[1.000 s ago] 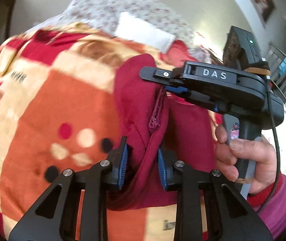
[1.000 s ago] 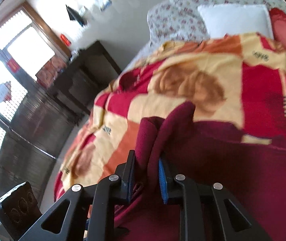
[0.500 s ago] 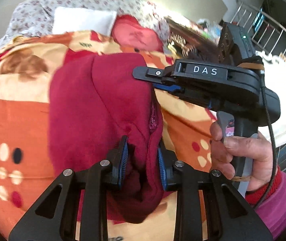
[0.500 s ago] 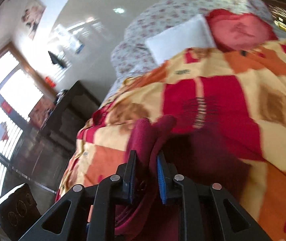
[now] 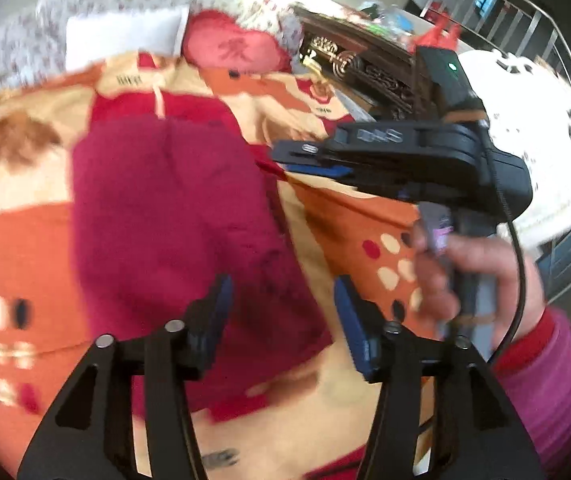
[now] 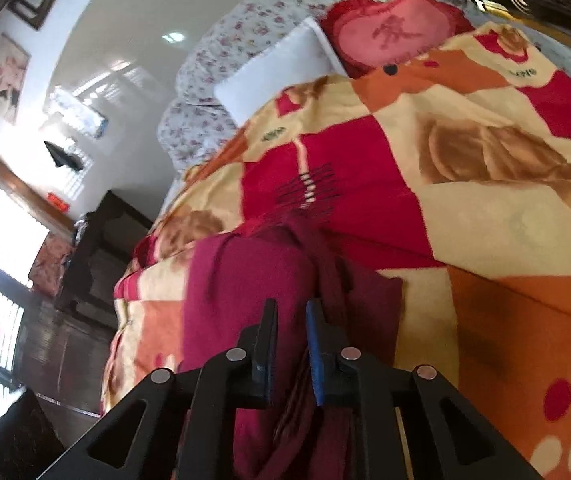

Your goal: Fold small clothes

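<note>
Maroon fleece garment (image 5: 173, 216) lying on the patterned blanket (image 5: 13, 248) of the bed, doubled over into a rough upright rectangle with a rounded near end. Zip edge running down its right side in the left wrist view, blurred. Seems folded once lengthwise; judged roughly midway, with at least one more fold across and some smoothing left. Far corner and right-hand layers bunched and uneven, a darker flap sticking out to the right in the right wrist view.

Left gripper (image 5: 281, 320): jaws spreading apart, blue pads wide of the cloth on both sides, garment's near edge below and between them but not pinched. Looks like a release.

Right gripper (image 6: 291, 344): jaws starting to part, gap narrow, a ridge of maroon fabric between the pads. Contact with the pads cannot be told for certain; cloth appears loosely caught rather than clamped. Same tool visible from the left wrist view, held in a hand (image 5: 481, 280) with a pink sleeve (image 5: 549, 384).

Heart-shaped red cushion (image 6: 389, 32) and white pillow (image 6: 277, 68) well beyond, at the head of the bed.
</note>
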The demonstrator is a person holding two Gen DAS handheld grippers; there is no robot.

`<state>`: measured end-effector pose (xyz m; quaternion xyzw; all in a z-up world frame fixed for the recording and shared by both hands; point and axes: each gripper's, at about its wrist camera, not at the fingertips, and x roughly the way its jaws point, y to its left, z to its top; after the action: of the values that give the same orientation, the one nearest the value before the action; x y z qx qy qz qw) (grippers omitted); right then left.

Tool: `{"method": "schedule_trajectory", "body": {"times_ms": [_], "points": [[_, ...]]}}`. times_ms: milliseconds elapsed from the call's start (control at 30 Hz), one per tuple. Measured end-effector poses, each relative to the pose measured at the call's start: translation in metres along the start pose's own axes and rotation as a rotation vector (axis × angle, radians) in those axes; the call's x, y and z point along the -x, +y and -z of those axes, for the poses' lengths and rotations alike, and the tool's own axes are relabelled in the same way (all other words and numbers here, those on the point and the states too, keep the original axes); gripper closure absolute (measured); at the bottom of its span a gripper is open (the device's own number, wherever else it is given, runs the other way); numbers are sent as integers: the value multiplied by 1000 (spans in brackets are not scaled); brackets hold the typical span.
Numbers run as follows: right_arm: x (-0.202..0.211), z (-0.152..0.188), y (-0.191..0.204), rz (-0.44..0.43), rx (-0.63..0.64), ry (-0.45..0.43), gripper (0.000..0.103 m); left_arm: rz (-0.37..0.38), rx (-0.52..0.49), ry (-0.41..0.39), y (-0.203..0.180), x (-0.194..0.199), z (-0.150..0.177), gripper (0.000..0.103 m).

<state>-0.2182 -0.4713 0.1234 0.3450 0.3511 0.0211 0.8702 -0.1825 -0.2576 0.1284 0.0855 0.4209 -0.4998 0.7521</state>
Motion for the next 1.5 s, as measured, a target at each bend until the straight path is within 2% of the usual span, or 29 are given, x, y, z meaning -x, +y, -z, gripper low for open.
{"method": "schedule_trajectory", "body": {"times_ms": [33, 100, 200, 233, 333, 400, 500, 533, 567, 600, 633, 700, 833, 900, 967, 1067, 1200, 1300, 1400, 1500], "points": [[9, 7, 5, -2, 21, -3, 54, -34, -27, -15, 6, 13, 5, 46], [18, 22, 11, -9, 29, -11, 25, -110, -44, -21, 18, 25, 17, 46], [15, 45, 13, -47, 13, 23, 25, -188, -18, -4, 42, 20, 28, 46], [8, 51, 12, -61, -6, 52, 25, -203, 26, 21, 52, 15, 33, 46], [-12, 61, 5, -66, -80, 104, 25, -190, 83, 46, 63, 3, 45, 46], [-20, 64, 7, -106, -108, 123, 25, -202, 76, 43, 59, 3, 53, 46], [-20, 65, 21, -109, -72, 111, 25, -193, 65, 41, 52, 0, 59, 46], [-22, 66, 26, -93, -48, 109, 26, -187, 66, 52, 51, -4, 60, 46], [-25, 67, 29, -67, -22, 118, 32, -186, 67, 59, 50, -5, 60, 46], [-28, 68, 32, -38, 9, 130, 63, -186, 69, 67, 49, -7, 58, 46], [-27, 69, 33, -5, 40, 122, 75, -185, 72, 76, 48, -8, 58, 46], [-17, 72, 28, -14, 59, 102, 79, -173, 76, 80, 47, -4, 57, 46], [-2, 90, 6, 106, 97, 114, 83, -171, 63, 50, 47, 4, 58, 46], [-9, 96, -11, 114, 52, 137, 84, -179, 76, 73, 52, -3, 60, 46], [-6, 95, -19, 81, 5, 125, 84, -183, 114, 95, 58, -10, 59, 46], [15, 87, -9, 82, 19, 72, 83, -171, 127, 56, 59, -2, 52, 46], [32, 71, 27, 108, 152, -3, 82, -200, 115, 6, 60, 2, 34, 46], [19, 62, 49, 67, 204, -12, 81, -217, 118, -24, 62, -5, 19, 46], [-7, 55, 56, 88, 236, -4, 81, -262, 118, -34, 69, -18, 7, 46], [-37, 50, 44, 207, 258, 43, 82, -303, 130, -12, 80, -35, -2, 46]]}}
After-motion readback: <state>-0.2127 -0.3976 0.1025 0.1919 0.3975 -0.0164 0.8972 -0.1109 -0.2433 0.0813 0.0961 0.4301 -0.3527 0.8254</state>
